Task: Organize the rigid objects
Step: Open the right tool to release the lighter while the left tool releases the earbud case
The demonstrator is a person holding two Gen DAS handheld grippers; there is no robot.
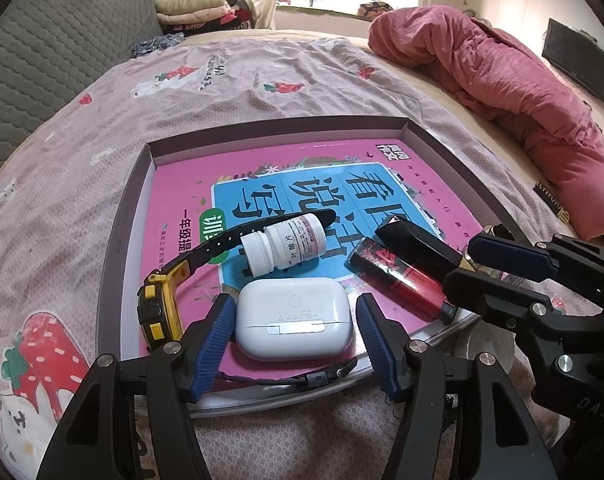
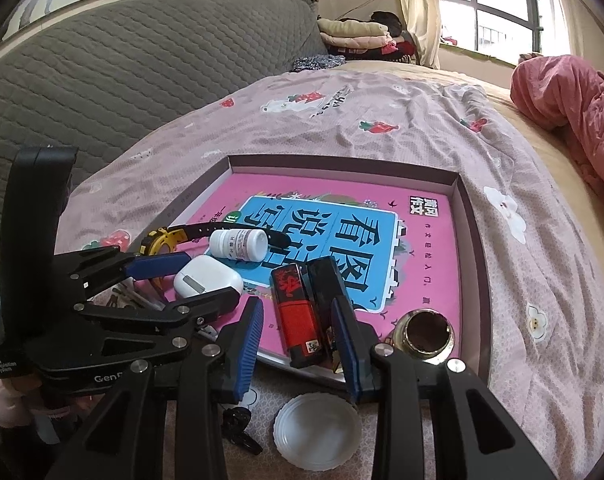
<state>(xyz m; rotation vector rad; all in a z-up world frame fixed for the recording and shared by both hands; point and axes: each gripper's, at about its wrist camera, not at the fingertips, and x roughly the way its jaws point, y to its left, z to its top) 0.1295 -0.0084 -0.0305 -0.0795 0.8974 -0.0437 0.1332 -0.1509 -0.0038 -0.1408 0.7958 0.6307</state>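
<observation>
Left gripper point(image 1: 296, 338): fingers spread either side of the white earbud case point(image 1: 294, 318), clear of it, on the pink book point(image 1: 262, 168) inside the shallow box point(image 1: 262, 130) on the bed. Right gripper point(image 2: 300, 344): fingers spread around the red lighter point(image 2: 300, 322) and black lipstick tube point(image 2: 325, 288), gripping neither. White pill bottle point(image 1: 284, 246) and yellow watch point(image 1: 158, 308) lie nearby.

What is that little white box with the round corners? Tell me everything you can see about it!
The white case looks like smooth, glossy plastic, shaped like an earbud case. It is closed, with a silver hinge strip on one side and a small round button on its face. It lies flat on the pink book inside the shallow box, just in front of the white pill bottle. The left gripper is open around it, blue pads on either side, not squeezing.
</observation>
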